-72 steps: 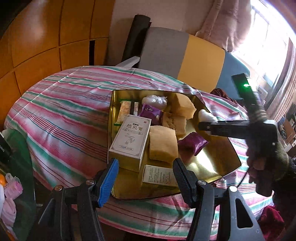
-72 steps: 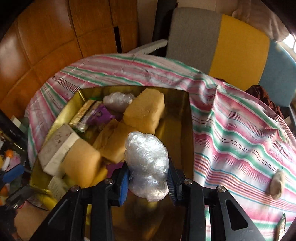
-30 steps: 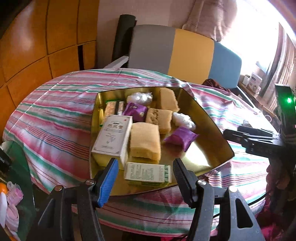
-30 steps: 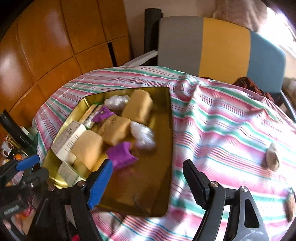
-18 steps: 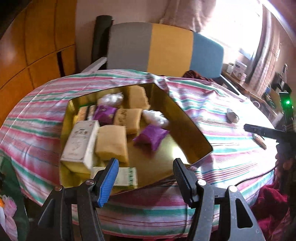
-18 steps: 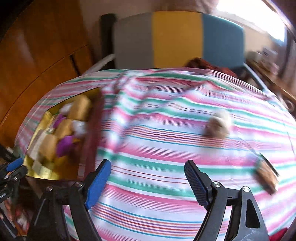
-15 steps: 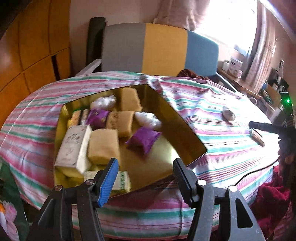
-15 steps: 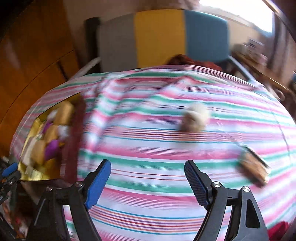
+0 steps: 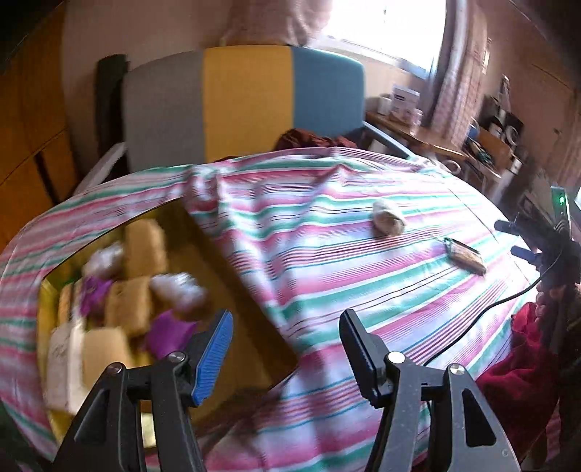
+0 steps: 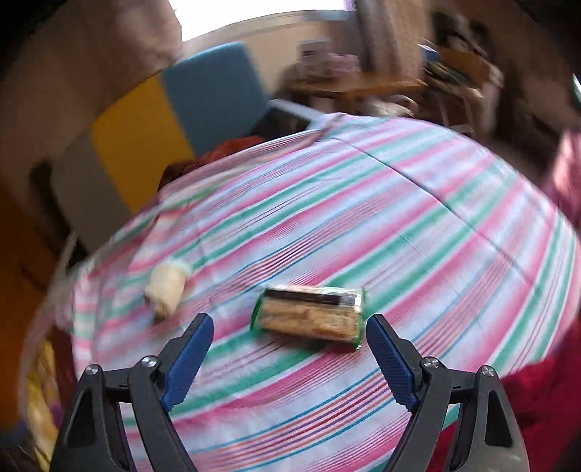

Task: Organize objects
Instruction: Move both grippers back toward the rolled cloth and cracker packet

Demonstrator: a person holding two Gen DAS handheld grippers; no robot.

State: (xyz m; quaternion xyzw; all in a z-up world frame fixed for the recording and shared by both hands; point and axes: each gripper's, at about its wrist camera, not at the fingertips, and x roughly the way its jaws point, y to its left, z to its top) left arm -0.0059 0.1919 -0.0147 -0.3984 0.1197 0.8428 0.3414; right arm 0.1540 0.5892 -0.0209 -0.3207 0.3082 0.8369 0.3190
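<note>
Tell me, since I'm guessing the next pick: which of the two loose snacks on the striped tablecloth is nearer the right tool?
The green-edged clear packet of brown biscuits, lying between the open right tool fingers; the pale wrapped bun sits further left.

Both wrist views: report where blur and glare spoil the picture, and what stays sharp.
Left wrist view: the window is blown out white, the gold tray and its contents smear with motion blur, and the left gripper is crisp. Right wrist view: the whole striped tablecloth is streaked, the wrapped cracker pack is soft but recognisable, and the right gripper stays sharp.
</note>
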